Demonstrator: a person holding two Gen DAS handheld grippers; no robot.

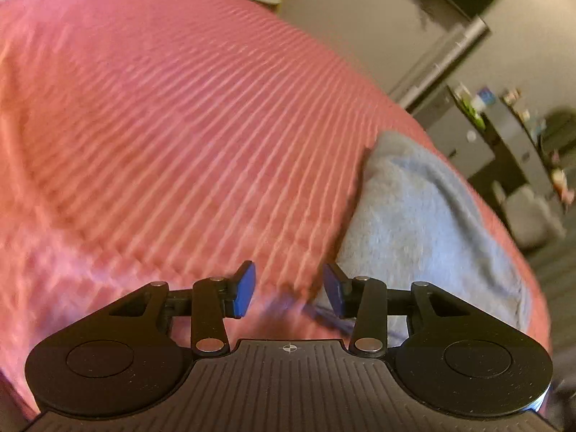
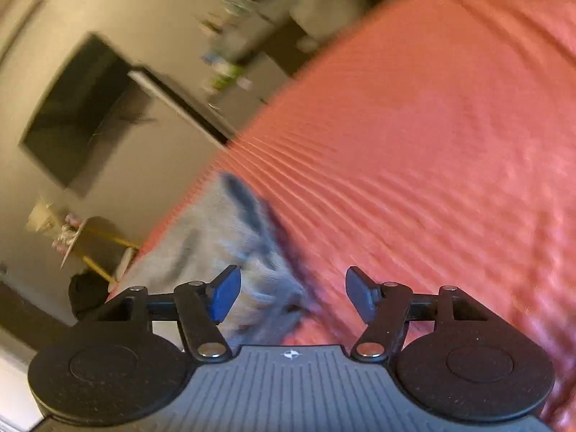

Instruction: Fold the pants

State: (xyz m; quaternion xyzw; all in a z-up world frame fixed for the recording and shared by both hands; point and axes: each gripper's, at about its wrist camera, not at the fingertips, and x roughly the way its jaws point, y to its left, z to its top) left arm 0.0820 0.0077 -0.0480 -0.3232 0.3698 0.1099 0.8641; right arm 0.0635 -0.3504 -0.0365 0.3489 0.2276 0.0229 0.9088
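Light grey fleece pants [image 1: 421,223] lie bunched near the edge of a bed with a pink ribbed cover [image 1: 187,115]. In the left wrist view they sit to the right of my left gripper [image 1: 289,289], which is open and empty just above the cover. In the right wrist view the pants [image 2: 230,237] show dark trim and lie under and left of my right gripper [image 2: 293,297], which is open and empty. Both views are motion-blurred.
The pink cover [image 2: 432,126] fills most of both views. Beyond the bed edge stand a dark wall screen [image 2: 82,108], cluttered shelves [image 1: 504,126] and a small side table with yellow legs [image 2: 93,241].
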